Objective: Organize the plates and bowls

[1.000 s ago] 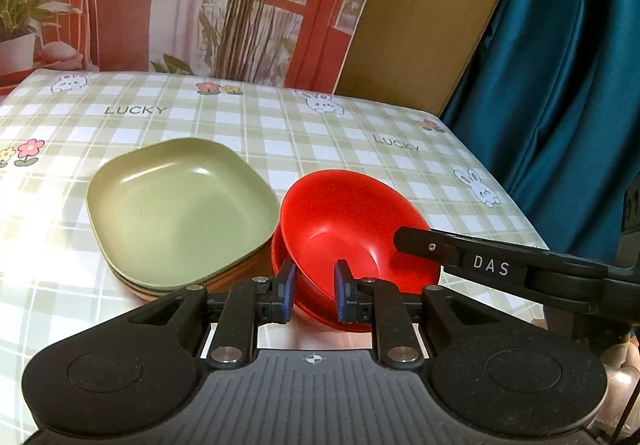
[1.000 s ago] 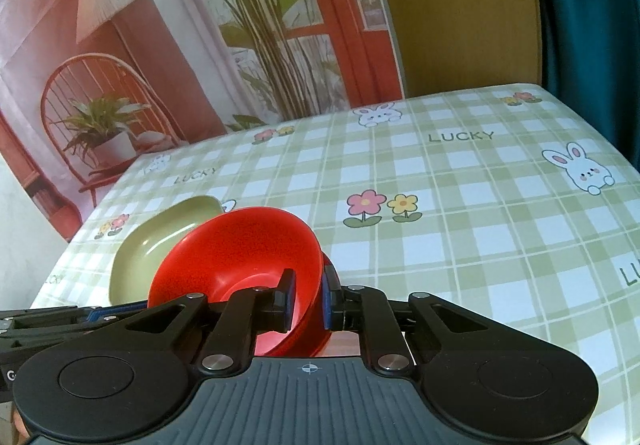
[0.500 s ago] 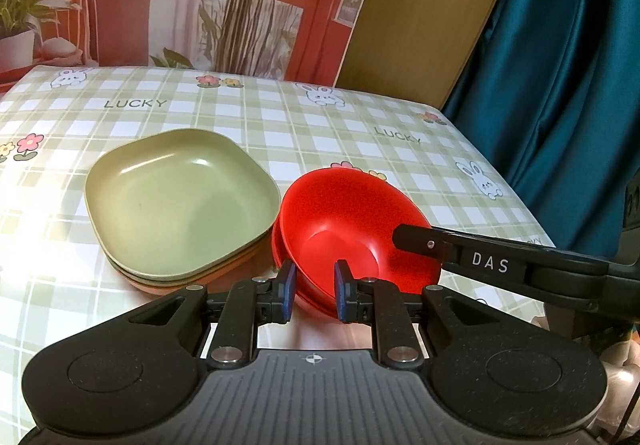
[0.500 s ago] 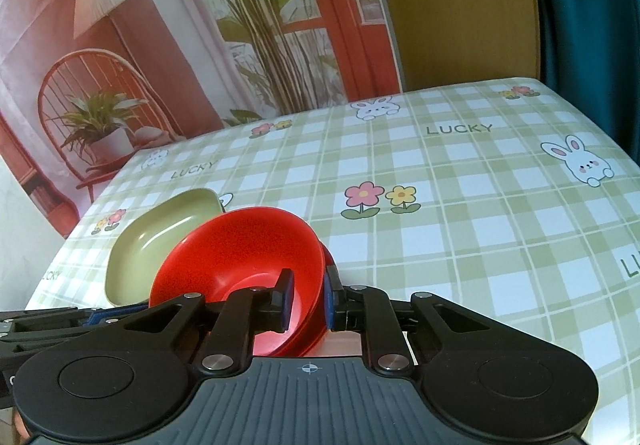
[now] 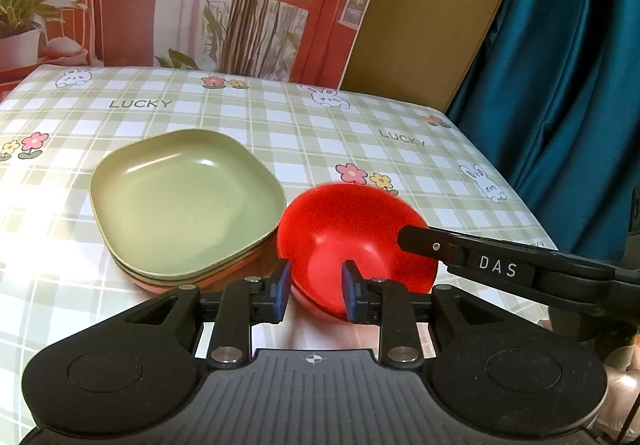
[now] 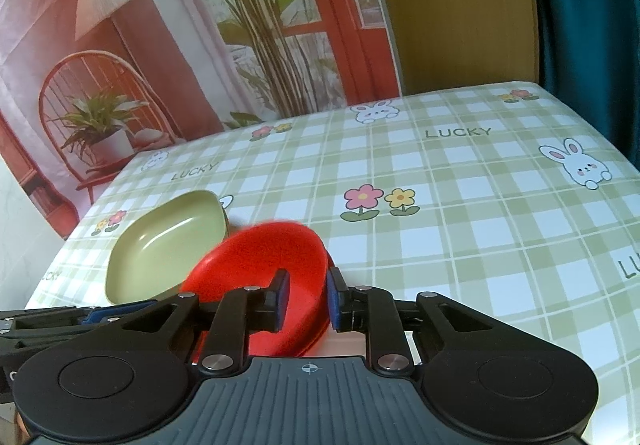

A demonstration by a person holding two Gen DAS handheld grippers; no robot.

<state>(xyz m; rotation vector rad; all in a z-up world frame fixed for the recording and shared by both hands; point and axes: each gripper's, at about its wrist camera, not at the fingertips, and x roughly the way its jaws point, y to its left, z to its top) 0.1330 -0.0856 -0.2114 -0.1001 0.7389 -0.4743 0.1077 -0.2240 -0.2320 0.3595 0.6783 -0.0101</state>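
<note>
Right tool point(image 6: 305, 299) straddles the red bowl's point(image 6: 256, 265) rim, bowl tilted, green plate point(image 6: 164, 245) just left of it.

Bright glare whitens the tablecloth point(image 5: 36, 245) left; fisheye edges curve.

We see a green checked tablecloth point(image 6: 460, 229) printed with rabbits, flowers and "LUCKY"; behind it a backdrop point(image 6: 192, 45) picturing plants; a teal curtain point(image 5: 560, 85) beside a wooden panel point(image 5: 424, 13).
</note>
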